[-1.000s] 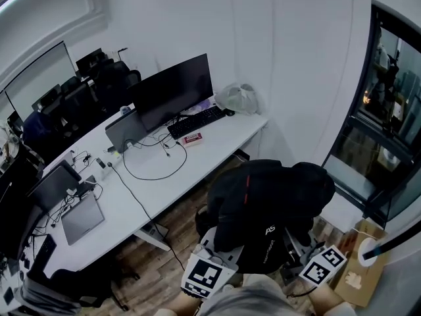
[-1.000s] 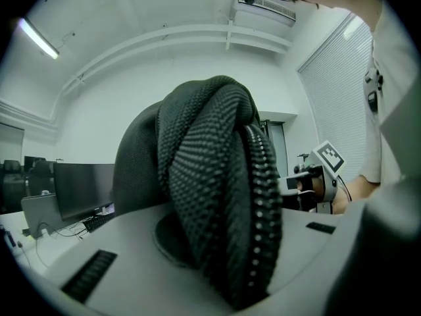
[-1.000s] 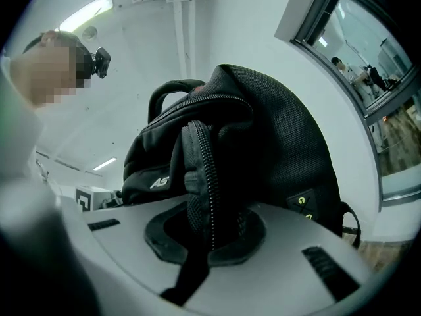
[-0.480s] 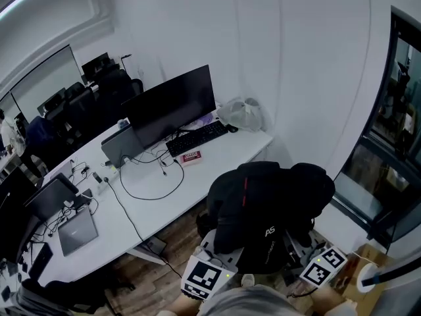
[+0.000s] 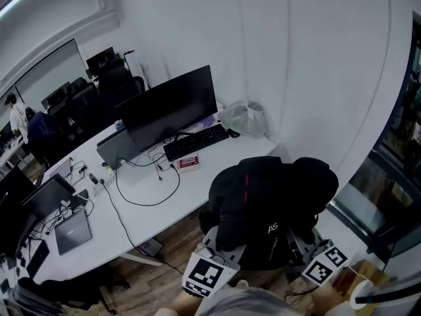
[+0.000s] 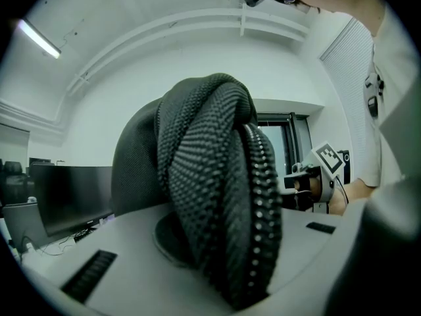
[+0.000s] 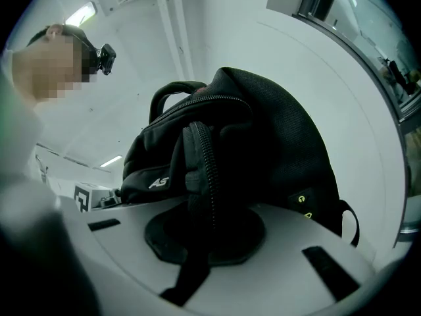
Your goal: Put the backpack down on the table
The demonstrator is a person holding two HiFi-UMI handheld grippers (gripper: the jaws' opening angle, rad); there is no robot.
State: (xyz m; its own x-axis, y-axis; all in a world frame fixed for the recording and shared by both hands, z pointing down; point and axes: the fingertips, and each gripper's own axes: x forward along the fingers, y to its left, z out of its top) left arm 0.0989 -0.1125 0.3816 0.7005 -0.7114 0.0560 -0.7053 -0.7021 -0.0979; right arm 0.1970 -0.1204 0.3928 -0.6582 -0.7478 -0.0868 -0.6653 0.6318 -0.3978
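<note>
A black backpack (image 5: 270, 206) with a red stripe hangs in the air between both grippers, just off the near right end of the white table (image 5: 197, 186). My left gripper (image 5: 220, 245) is shut on a padded mesh shoulder strap (image 6: 210, 176), which fills the left gripper view. On the other side, my right gripper (image 5: 297, 243) is shut on a fold of the backpack (image 7: 263, 143) beside its zipper (image 7: 205, 170). Both grippers' fingertips are hidden under the bag in the head view. The bag is above the wooden floor, not over the tabletop.
On the table stand a wide dark monitor (image 5: 168, 104), a keyboard (image 5: 196, 141), a small red box (image 5: 189, 162), a plastic bag (image 5: 243, 118), laptops (image 5: 72, 229) and loose cables. A white wall rises behind; a dark window frame (image 5: 388, 196) is at the right. A person (image 5: 16, 114) stands far left.
Both grippers have carried the backpack across the room toward the table's end. The window has slid off to the right and the table's right end lies nearer the bag. Both grips are unchanged.
</note>
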